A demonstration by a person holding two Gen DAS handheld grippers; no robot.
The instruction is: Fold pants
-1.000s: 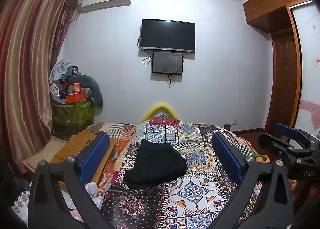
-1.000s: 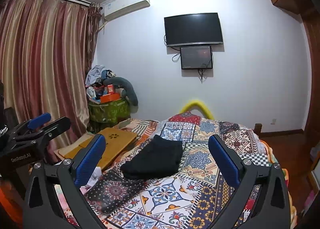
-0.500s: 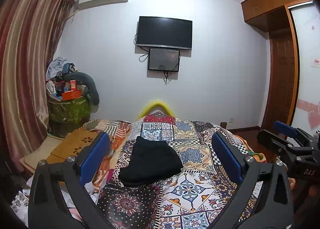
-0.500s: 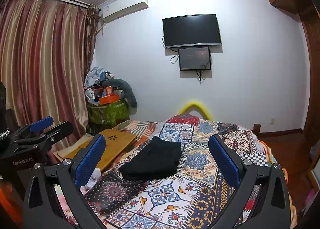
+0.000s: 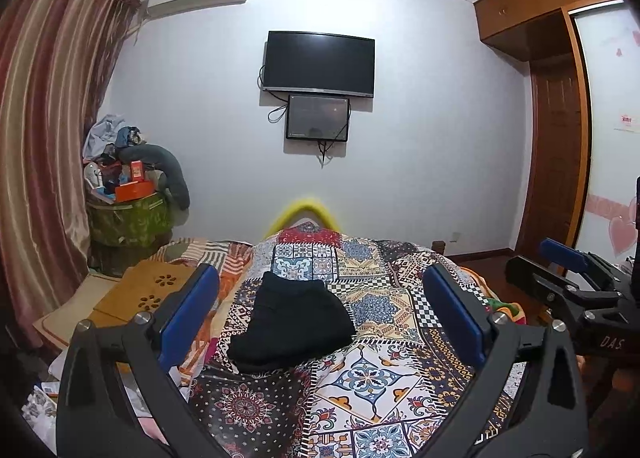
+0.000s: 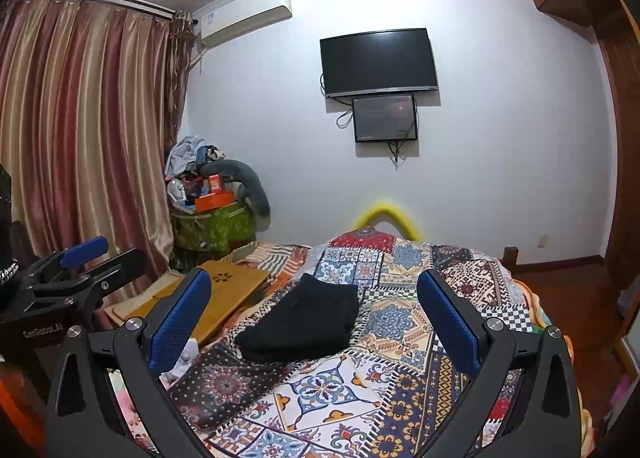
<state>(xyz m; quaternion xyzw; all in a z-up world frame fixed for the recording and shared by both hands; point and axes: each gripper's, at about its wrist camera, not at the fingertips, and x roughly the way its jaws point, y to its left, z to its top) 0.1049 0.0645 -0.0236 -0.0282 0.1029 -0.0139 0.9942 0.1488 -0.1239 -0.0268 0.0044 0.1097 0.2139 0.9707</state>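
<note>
Left wrist view: left tongs (image 5: pixel 320 322) sitting wide apart, nothing between the blue pads (image 5: pixel 188 316), hovering above the near end of the bed (image 5: pixel 400 378). Lower frame is cutting off the tong bodies and the bed's near edge. Folded black pants (image 5: pixel 292 328) are lying on the patchwork bedspread, mid-bed, well apart from both pairs of tongs. Fabric is reading as one dark mass, so fold lines and layers are hard to make out.

Right tongs (image 5: pixel 568 278) are showing at this view's right edge, side-on, partly cropped; the gap can't be judged from here. Right wrist view is settling it: right tongs (image 6: pixel 314 318) spread wide, holding nothing, pants (image 6: pixel 300 324) lying framed between the pads but farther out on the bed. Left tongs (image 6: pixel 80 266) are appearing there at the left edge, also side-on.

Wooden lap worktop (image 6: pixel 216 298) is lying left of the pants; the left pad is hiding part of it in both views. Farther back, a yellow curved footboard (image 5: pixel 306 208) is peeking over the bedspread, mostly hidden. Cluttered green bin (image 6: pixel 212 226) is standing in the corner by the curtain (image 6: pixel 80 138). TV (image 5: pixel 320 64) is hanging on the far wall with a smaller screen (image 5: pixel 318 118) under it. Only the left wrist view is showing the wardrobe (image 5: pixel 560 118) fully.
</note>
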